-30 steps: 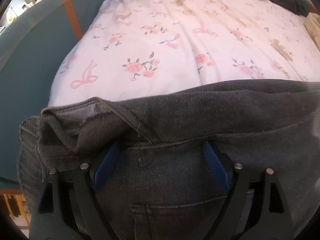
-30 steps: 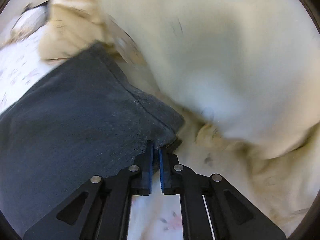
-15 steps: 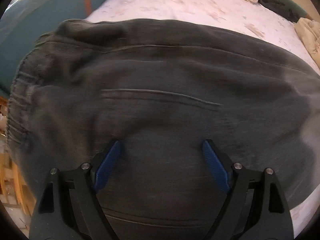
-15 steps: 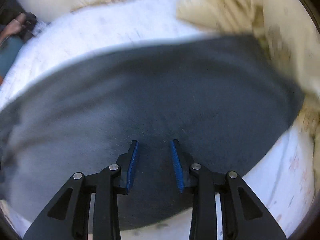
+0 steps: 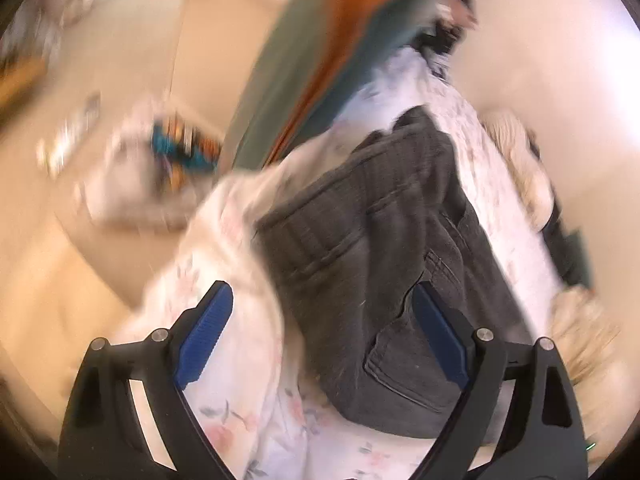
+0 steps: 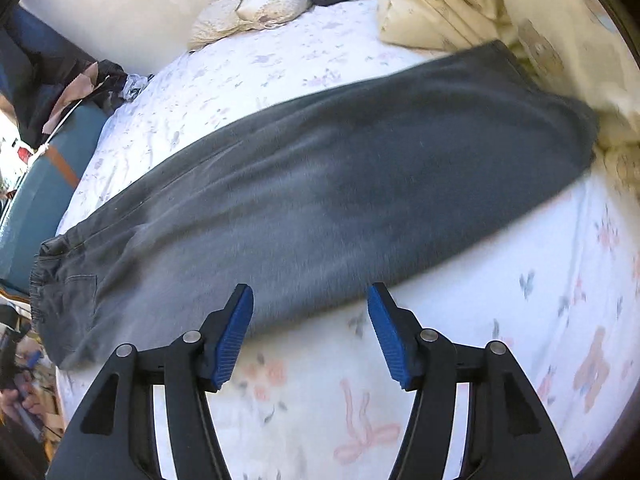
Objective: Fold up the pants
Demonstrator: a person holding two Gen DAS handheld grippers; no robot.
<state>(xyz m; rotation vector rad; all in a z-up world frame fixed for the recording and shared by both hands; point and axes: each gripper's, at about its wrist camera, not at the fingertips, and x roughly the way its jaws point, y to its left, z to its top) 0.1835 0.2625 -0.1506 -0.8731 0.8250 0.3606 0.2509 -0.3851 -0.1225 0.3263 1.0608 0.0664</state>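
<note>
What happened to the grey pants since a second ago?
The right gripper let go of the pants' hem; its jaws have just been opening, and it backed off. The left gripper, open, swung toward the waistband. The pants stayed on the flowered sheet, now laid out long.

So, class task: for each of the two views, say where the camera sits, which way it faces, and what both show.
Left wrist: on the left gripper, tilted down at the pants' waist end and the bed's edge; its open fingers show.
Right wrist: on the right gripper, looking down over the pants laid along the bed; its open fingers show.
Shared: pants, floral sheet.
</note>
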